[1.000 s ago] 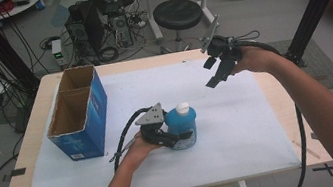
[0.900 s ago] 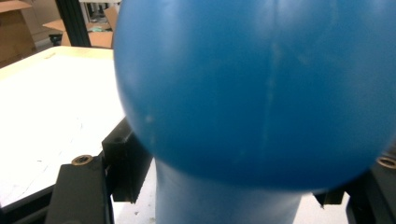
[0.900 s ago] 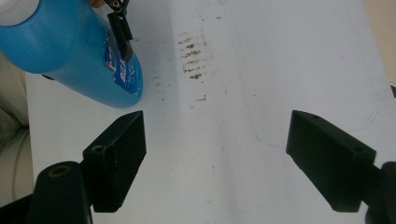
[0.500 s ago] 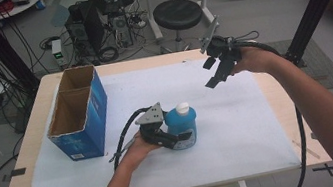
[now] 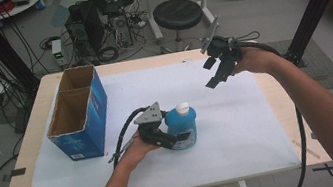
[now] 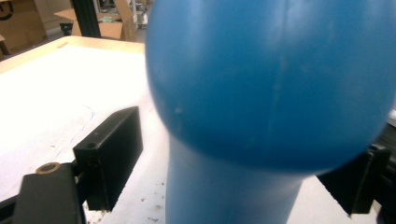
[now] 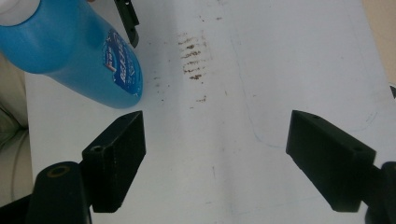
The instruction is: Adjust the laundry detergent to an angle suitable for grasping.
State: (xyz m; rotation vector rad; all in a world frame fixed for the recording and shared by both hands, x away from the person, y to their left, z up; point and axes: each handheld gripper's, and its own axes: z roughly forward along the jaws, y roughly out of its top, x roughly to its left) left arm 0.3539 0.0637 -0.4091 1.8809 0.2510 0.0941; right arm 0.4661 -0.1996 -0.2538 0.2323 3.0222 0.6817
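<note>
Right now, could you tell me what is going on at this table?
A person is working with a gripper in each hand. The left gripper sits around a blue bottle with a white cap, standing upright on the white sheet near the table's front. Its jaws have just been opening, and in the left gripper view there is a gap between the jaw on the left and the bottle, so it looks released. The right gripper hangs open above the sheet, holding nothing. A blue cardboard box stands open at the left.

Blue bottle [image 5: 182,129], white cap [image 5: 182,107]
</note>
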